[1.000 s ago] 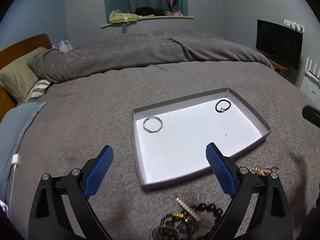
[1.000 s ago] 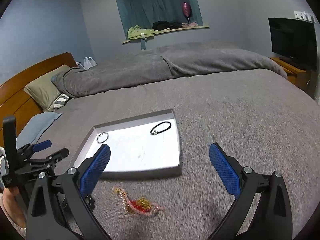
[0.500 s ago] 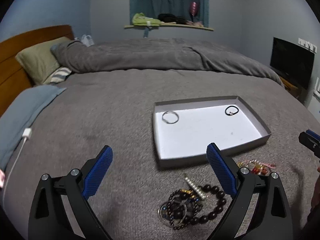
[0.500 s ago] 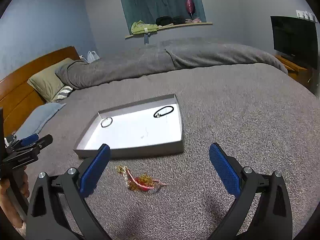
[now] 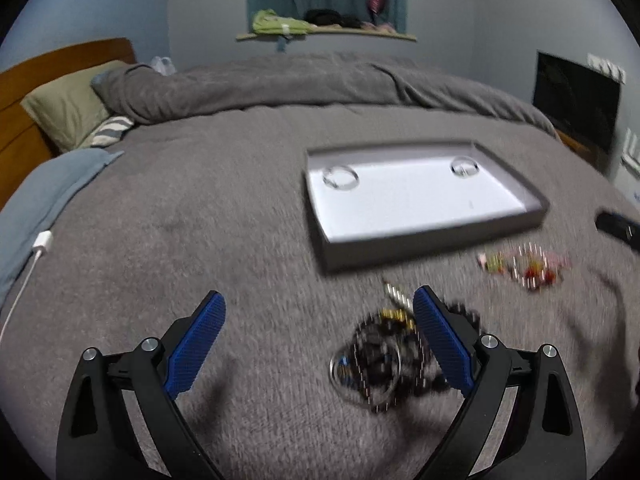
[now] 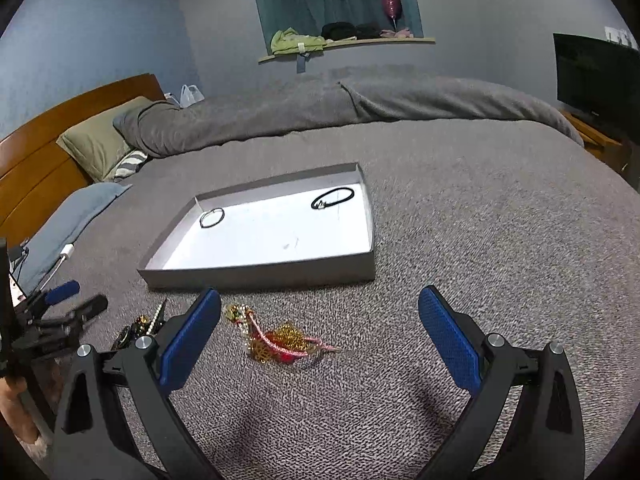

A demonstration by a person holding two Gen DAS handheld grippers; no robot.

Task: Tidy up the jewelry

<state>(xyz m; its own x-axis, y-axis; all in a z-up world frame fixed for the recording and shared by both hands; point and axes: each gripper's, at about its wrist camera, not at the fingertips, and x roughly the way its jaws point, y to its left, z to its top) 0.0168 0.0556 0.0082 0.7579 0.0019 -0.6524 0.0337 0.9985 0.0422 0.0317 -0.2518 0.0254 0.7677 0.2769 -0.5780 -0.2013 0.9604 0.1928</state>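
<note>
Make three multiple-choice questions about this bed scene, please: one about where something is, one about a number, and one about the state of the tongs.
1. Where does the red and gold jewelry lie?
A. inside the tray
B. on the blanket, in front of the tray
C. on the pillow

2. How many pieces lie inside the tray?
A. none
B. two
C. five

3. How do the right tongs stand?
A. open and holding nothing
B. shut on a bracelet
C. shut on the tray's edge

Answers:
1. B: the piece rests on the grey blanket, outside the tray's near wall.
2. B: only a silver ring-shaped bracelet and a black cord bracelet lie on the white floor of the tray.
3. A: the blue fingers stand wide apart with nothing between them.
</note>
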